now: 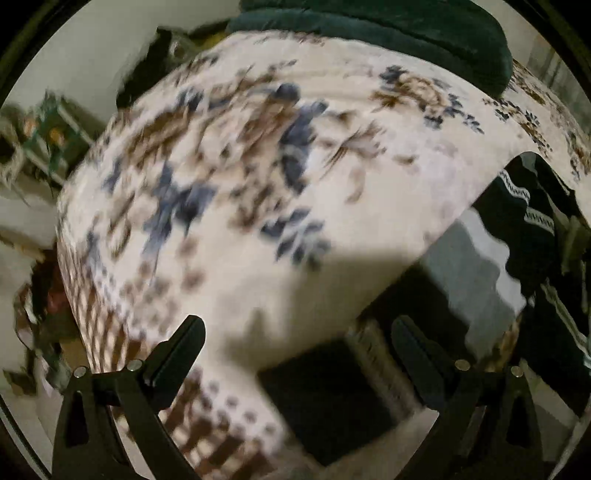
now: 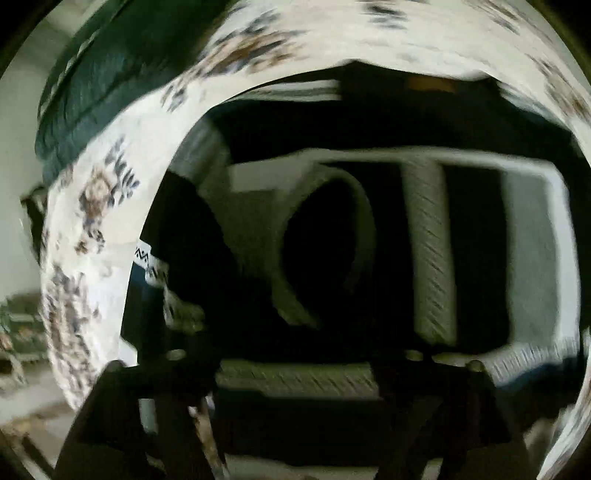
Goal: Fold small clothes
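While both views blur, dark garment with pale trim lies on floral bedspread. Left gripper jaws apart, empty; right gripper can't tell. Looks soft, light, floppy; pinch a trimmed edge or corner.

Left gripper, black, two-fingered: jaws stood wide apart, nothing between them, above a cream plush blanket with blue and brown floral print that covered the surface. Dark garment with grey and white panels and a white zigzag-trimmed band lay at the blanket's right edge, partly reaching down beside the right finger. Dark green quilted bedding lay along the blanket's far edge; the frame was motion-blurred.
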`<state>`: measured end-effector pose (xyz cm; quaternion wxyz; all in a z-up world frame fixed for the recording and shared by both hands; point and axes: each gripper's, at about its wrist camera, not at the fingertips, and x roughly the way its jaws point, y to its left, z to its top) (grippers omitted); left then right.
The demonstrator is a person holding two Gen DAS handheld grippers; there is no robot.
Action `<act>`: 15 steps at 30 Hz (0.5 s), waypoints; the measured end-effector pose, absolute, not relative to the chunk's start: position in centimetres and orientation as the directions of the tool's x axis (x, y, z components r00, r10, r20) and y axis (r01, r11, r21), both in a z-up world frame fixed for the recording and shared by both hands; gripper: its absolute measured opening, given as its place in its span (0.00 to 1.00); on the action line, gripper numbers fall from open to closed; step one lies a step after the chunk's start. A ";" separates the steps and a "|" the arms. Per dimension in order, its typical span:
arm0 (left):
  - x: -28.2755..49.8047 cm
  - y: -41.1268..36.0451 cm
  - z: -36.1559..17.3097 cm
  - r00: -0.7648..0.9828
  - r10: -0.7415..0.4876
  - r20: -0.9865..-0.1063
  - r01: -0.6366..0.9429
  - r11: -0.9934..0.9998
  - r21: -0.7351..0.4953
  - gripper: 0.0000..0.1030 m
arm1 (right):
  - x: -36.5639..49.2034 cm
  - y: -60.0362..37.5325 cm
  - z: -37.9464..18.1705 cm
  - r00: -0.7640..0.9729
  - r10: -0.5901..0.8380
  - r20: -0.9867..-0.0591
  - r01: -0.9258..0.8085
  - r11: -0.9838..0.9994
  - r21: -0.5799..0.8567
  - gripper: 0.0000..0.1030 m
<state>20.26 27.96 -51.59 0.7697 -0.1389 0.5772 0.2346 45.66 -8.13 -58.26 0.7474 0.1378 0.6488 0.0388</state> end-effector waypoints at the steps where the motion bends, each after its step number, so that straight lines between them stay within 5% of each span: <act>1: 19.4 28.3 -51.8 0.214 0.175 -0.961 -0.534 0.845 0.035 1.00 | 44.4 -9.4 -57.9 0.154 0.232 -0.960 0.142 0.957 0.254 0.73; 8: 14.9 30.1 -56.7 0.222 -0.120 -0.968 -0.646 0.726 -0.238 0.96 | 37.9 -16.8 -59.9 0.072 0.163 -0.984 0.263 0.949 0.176 0.74; 10: 15.9 30.0 -58.1 0.247 -0.173 -0.954 -0.652 0.699 -0.295 0.72 | 36.9 -17.4 -61.3 0.051 0.158 -0.986 0.286 0.944 0.166 0.74; 12: 17.2 29.8 -58.9 0.250 -0.182 -0.951 -0.657 0.689 -0.304 0.16 | 36.2 -17.7 -62.3 0.038 0.154 -0.987 0.285 0.945 0.159 0.74; 13: 17.9 29.9 -58.6 0.270 -0.181 -0.946 -0.658 0.682 -0.319 0.09 | 35.9 -17.7 -62.6 0.035 0.151 -0.988 0.281 0.947 0.155 0.74; 15: 18.6 30.6 -57.0 0.325 -0.147 -0.934 -0.655 0.677 -0.334 0.09 | 35.3 -17.6 -62.8 0.031 0.133 -0.991 0.262 0.955 0.137 0.74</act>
